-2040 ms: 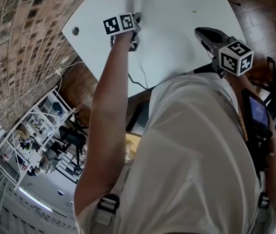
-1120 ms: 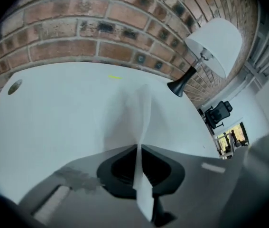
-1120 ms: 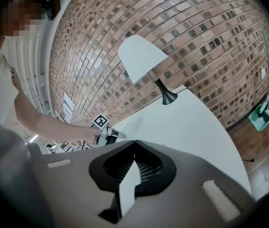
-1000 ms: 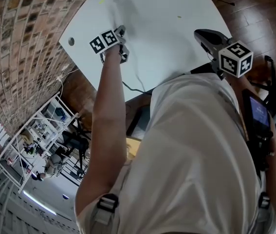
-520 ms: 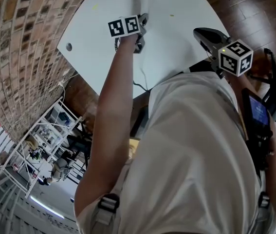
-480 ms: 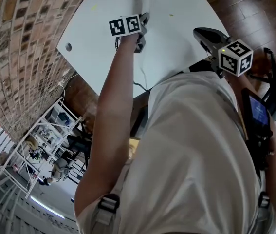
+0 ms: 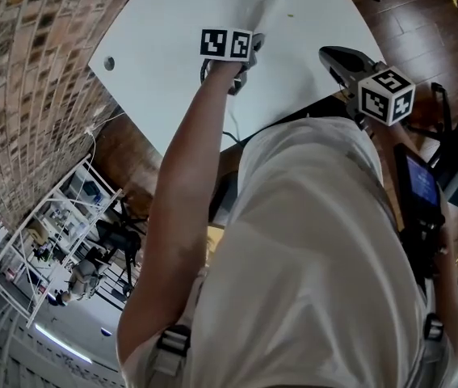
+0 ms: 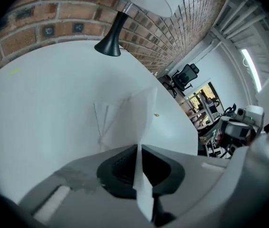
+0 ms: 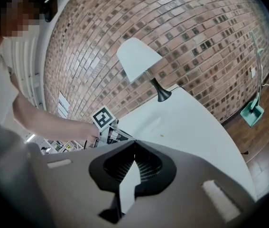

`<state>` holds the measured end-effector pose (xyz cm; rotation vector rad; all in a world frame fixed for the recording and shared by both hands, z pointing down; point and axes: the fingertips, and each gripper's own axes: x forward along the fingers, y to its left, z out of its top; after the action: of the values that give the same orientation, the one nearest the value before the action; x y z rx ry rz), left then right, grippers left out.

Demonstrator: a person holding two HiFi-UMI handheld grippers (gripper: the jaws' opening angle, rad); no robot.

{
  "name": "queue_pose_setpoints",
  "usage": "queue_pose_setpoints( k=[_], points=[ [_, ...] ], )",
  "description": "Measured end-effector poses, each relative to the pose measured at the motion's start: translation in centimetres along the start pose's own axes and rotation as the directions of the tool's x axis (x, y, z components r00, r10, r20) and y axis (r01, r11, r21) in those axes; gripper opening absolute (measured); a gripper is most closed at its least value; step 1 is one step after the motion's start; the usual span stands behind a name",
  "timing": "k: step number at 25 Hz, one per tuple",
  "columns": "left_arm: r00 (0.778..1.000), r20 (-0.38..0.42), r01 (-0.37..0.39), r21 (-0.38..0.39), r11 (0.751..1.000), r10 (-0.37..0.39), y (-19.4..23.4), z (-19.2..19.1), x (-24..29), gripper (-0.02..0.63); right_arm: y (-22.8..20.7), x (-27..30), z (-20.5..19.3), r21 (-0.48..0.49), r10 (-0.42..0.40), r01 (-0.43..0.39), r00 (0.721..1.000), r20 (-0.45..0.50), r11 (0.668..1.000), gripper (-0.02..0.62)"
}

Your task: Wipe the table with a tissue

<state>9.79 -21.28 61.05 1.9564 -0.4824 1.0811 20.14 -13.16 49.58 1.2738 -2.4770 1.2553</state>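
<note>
A white tissue (image 8: 129, 122) is clamped between the jaws of my left gripper (image 8: 137, 148), and its free end trails flat on the white table (image 8: 39, 108). In the head view the left gripper (image 7: 249, 51) reaches out over the table (image 7: 172, 39) with the tissue (image 7: 265, 10) stretching ahead of it. My right gripper (image 7: 338, 55) hovers at the table's near right edge, apart from the tissue. Its jaws meet at the tips (image 9: 134, 141) with nothing between them.
A lamp with a black base (image 8: 113, 37) and a white shade (image 9: 141, 63) stands at the table's far side by the brick wall. A small yellow speck (image 8: 156, 115) lies beyond the tissue. A round cable hole (image 7: 109, 62) is at the table's left edge.
The left gripper has swept rightward across the table, dragging the tissue with it and rolling a little. The right gripper has stayed where it was.
</note>
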Motion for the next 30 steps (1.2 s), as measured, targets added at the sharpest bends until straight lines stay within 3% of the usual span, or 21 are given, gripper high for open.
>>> queue_pose_setpoints(
  k=[6,11,16,21,26,30],
  points=[
    [0.981,0.178,-0.059,-0.122,0.991,0.081,4.7,-1.4,-3.3,0.009,2.4,-0.7,-0.4,-0.043,-0.072,0.072,0.997,0.015,0.996,0.008],
    [0.963,0.267,-0.002,-0.114,0.993,0.032,3.3,0.2,-3.7,0.009,2.0,-2.9,-0.8,0.013,-0.141,0.14,0.987,0.08,0.99,0.008],
    [0.957,0.287,-0.012,-0.095,0.995,0.039,1.7,2.0,-2.7,0.009,1.2,-3.8,0.0,-0.002,-0.14,0.141,0.985,0.098,0.99,0.008],
    [0.969,0.225,-0.082,-0.083,0.993,0.099,1.3,2.7,-0.4,0.009,-0.3,-5.1,1.0,-0.002,-0.106,0.106,0.99,0.09,0.994,0.008],
    [0.964,0.208,-0.151,-0.094,0.984,0.167,1.1,4.5,0.6,0.008,-3.6,-7.7,1.4,-0.005,-0.068,0.068,0.996,0.052,0.998,0.008],
    [0.972,0.171,-0.14,-0.127,0.982,0.161,0.4,4.2,1.0,0.009,-6.1,-9.5,1.6,0.045,-0.061,0.058,0.996,0.059,0.997,0.008]
  ],
)
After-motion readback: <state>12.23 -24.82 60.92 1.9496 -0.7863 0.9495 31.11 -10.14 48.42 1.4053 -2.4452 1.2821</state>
